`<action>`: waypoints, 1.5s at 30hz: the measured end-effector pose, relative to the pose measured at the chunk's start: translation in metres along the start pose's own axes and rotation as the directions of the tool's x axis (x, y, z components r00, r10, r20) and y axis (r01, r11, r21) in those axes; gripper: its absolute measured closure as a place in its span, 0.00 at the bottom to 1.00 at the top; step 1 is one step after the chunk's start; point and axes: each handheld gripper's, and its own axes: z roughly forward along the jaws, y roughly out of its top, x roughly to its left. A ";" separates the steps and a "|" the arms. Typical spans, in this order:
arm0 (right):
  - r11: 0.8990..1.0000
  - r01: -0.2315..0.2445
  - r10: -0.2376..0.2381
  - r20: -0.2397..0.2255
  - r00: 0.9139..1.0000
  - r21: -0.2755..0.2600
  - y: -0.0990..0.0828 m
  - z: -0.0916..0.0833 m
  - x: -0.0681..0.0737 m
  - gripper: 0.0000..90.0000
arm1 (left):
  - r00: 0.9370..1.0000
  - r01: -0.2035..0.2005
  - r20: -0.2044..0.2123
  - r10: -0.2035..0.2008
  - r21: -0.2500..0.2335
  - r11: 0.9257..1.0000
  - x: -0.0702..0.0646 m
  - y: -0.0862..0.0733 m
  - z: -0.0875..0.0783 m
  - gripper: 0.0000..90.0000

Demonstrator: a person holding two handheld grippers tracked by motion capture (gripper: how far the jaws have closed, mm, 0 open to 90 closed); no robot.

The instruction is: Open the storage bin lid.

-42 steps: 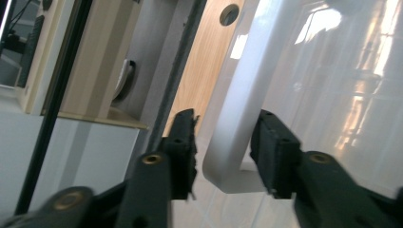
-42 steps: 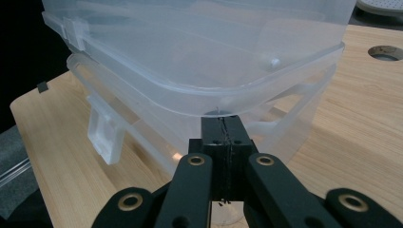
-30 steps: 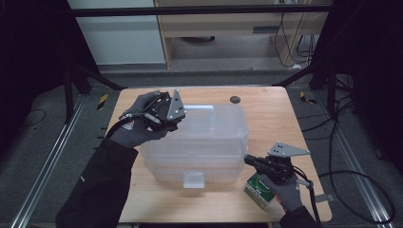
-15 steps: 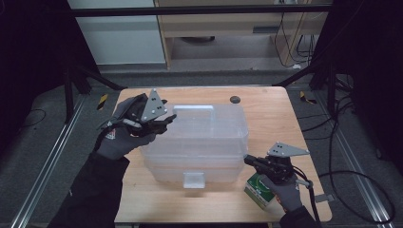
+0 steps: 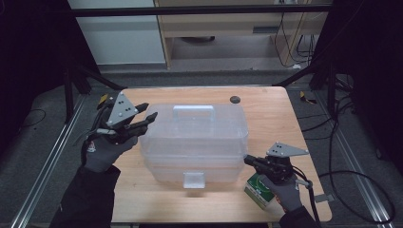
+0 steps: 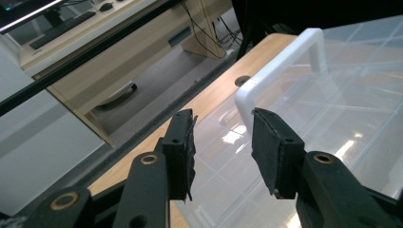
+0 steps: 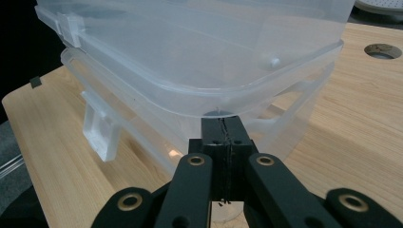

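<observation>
A clear plastic storage box (image 5: 195,137) with a white lid handle (image 5: 192,110) stands mid-table. My left gripper (image 5: 146,116) hovers at the box's left end. In the left gripper view its jaws (image 6: 223,133) hang open over the lid's corner near the handle (image 6: 280,71). They have just been closing and nothing is between them. My right gripper (image 5: 249,161) is shut at the box's front right corner. In the right gripper view its tips (image 7: 223,135) meet just under the lid's rim (image 7: 190,102), pinching nothing. The front latch (image 7: 100,133) hangs loose.
A green and white carton (image 5: 259,190) lies under my right hand near the table's front right edge. A round hole (image 5: 234,99) sits in the wooden tabletop (image 5: 275,118) behind the box. Dark floor and metal rails surround the table.
My left gripper has slid left off the lid top to the box's left end, and its jaws have narrowed. The right gripper and the box have not moved.
</observation>
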 end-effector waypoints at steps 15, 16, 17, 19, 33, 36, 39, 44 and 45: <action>1.000 -0.002 0.002 0.001 1.000 0.001 0.000 0.000 0.000 1.00 | 0.974 0.179 -0.125 -0.186 -0.072 0.981 0.015 -0.049 -0.039 0.87; 1.000 -0.002 0.002 0.001 1.000 0.001 0.000 0.000 0.000 1.00 | 0.974 0.179 -0.125 -0.186 -0.072 0.981 0.015 -0.049 -0.039 0.88; 1.000 -0.005 0.005 0.000 1.000 0.003 0.000 0.000 0.000 1.00 | 0.974 0.183 -0.124 -0.191 -0.071 0.981 0.015 -0.053 -0.040 0.88; 1.000 -0.006 0.006 0.000 1.000 0.003 0.000 0.000 0.000 1.00 | 0.966 0.214 -0.131 -0.221 -0.066 0.975 0.015 -0.065 -0.044 0.91; 1.000 -0.004 0.004 0.001 1.000 0.001 0.000 0.000 0.000 1.00 | 0.936 0.345 -0.070 -0.346 -0.022 0.938 0.009 -0.129 -0.037 0.99; 1.000 -0.006 0.006 0.001 1.000 0.004 -0.001 0.001 0.000 1.00 | 0.936 0.348 -0.048 -0.348 0.006 0.937 0.006 -0.137 -0.032 0.99; 1.000 -0.004 0.004 0.000 1.000 0.006 -0.001 0.001 0.000 1.00 | 0.942 0.336 -0.026 -0.336 0.033 0.941 0.000 -0.142 -0.027 0.99; 1.000 -0.005 0.005 0.000 1.000 0.004 -0.001 0.001 0.000 1.00 | 0.942 0.335 0.005 -0.336 0.061 0.940 -0.006 -0.147 -0.020 0.99; 1.000 -0.004 0.004 -0.001 1.000 0.005 -0.001 0.001 0.000 1.00 | 0.944 0.325 0.019 -0.328 0.083 0.942 -0.010 -0.149 -0.015 0.99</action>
